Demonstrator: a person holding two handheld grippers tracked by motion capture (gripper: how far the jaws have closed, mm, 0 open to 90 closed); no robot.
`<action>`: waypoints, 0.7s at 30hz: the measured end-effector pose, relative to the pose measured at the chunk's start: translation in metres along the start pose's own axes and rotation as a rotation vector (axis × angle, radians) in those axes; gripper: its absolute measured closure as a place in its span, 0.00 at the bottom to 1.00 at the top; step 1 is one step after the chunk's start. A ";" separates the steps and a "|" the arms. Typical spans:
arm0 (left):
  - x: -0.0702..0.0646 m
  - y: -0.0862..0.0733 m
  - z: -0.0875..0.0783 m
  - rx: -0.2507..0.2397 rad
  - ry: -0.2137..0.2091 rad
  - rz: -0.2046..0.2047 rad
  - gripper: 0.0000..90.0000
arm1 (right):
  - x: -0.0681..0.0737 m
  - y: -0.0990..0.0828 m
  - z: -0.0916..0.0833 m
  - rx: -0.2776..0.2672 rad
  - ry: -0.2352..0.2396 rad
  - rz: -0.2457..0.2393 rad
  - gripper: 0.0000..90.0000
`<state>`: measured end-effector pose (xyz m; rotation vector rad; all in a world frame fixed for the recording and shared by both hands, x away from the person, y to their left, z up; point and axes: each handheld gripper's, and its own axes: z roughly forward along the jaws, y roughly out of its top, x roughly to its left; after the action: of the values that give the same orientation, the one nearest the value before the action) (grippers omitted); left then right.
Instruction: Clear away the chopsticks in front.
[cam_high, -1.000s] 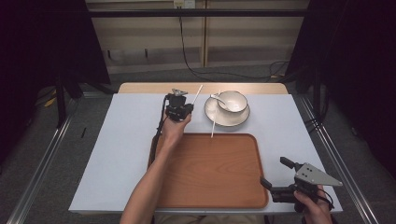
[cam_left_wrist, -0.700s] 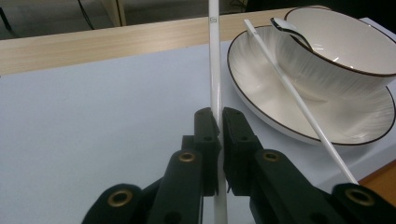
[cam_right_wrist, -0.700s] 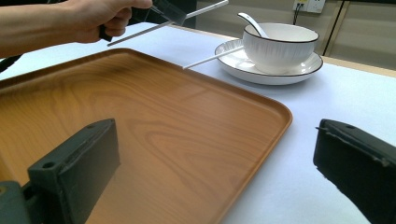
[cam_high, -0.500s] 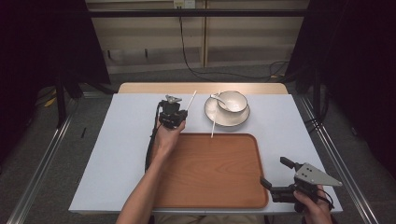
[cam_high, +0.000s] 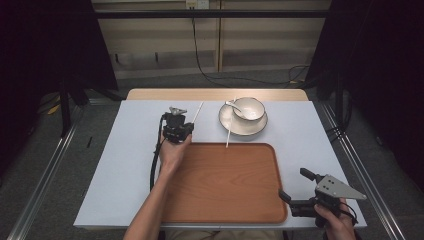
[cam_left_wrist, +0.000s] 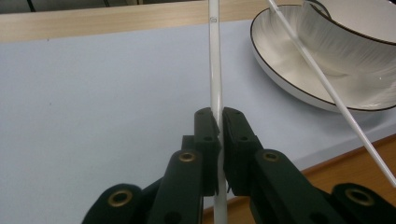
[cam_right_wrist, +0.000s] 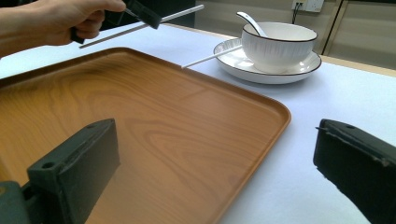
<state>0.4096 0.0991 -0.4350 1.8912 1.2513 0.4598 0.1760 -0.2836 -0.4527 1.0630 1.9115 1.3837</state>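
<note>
Since a second ago our left tongs (cam_high: 178, 111) have slid leftward, away from the bowl (cam_high: 248, 108), carrying a white chopstick (cam_left_wrist: 215, 70) clamped between the jaws and lifted off the pale surface (cam_high: 125, 150). Our right tongs (cam_right_wrist: 210, 154) rest with jaws wide apart at the near right corner of the wooden tray (cam_high: 225, 185), holding nothing. A second chopstick (cam_high: 228, 131) leans on the saucer (cam_high: 230, 125) under the bowl, which holds a spoon (cam_high: 233, 105). We judge the carrying step is under way; next, the held chopstick needs swinging over the tray and lowering flat before release.
</note>
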 end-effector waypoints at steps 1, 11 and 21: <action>0.000 -0.002 -0.002 -0.006 0.003 -0.014 0.95 | 0.000 0.000 0.000 0.000 0.000 0.000 0.00; -0.005 -0.026 -0.029 -0.012 0.002 -0.066 0.95 | -0.001 -0.001 0.000 -0.001 -0.004 0.003 0.00; -0.001 -0.049 -0.045 -0.023 -0.044 -0.118 0.95 | 0.000 0.000 0.000 0.001 -0.012 -0.004 0.00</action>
<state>0.3496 0.1262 -0.4459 1.7878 1.3147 0.3675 0.1761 -0.2840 -0.4531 1.0652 1.9047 1.3712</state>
